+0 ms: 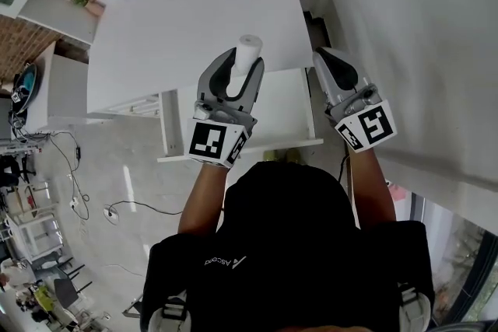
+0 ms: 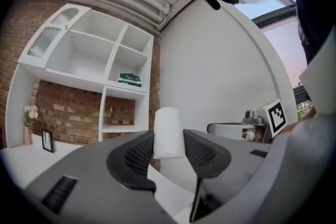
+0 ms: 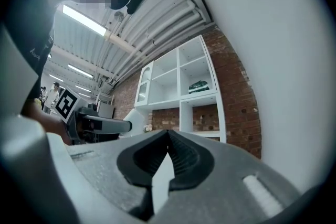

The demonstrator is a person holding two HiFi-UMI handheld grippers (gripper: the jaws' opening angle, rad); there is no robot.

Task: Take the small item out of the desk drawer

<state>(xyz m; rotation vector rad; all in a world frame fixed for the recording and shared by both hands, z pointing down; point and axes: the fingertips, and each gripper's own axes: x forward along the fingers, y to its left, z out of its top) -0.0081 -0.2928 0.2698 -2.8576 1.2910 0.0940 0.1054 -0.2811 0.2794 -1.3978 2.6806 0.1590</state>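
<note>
Two devices are up in front of the person, and only one carries anything. The left hand-held gripper [image 1: 243, 66] is clamped on the small item, a white cylinder [image 1: 249, 49]. In the left gripper view its ribbed pads [image 2: 140, 153] press against the cylinder's two sides, and the upper half of the cylinder stands upright above them. The right hand-held gripper [image 1: 327, 62] has its jaws together with nothing between them, and it hangs off to the right of the open drawer [image 1: 288, 109].

Seen from the head view, the cylinder sits in the air over the front edge of the white tabletop [image 1: 179, 27], clear of the drawer, whose white floor shows bare where it can be seen below. So the removal itself looks done: the item is out and held.

What remains is probably to set it down. That calls for carrying the cylinder forward over the tabletop, lowering it until its flat end rests there, and only then parting the jaws. The free right gripper could push the drawer shut.
</note>
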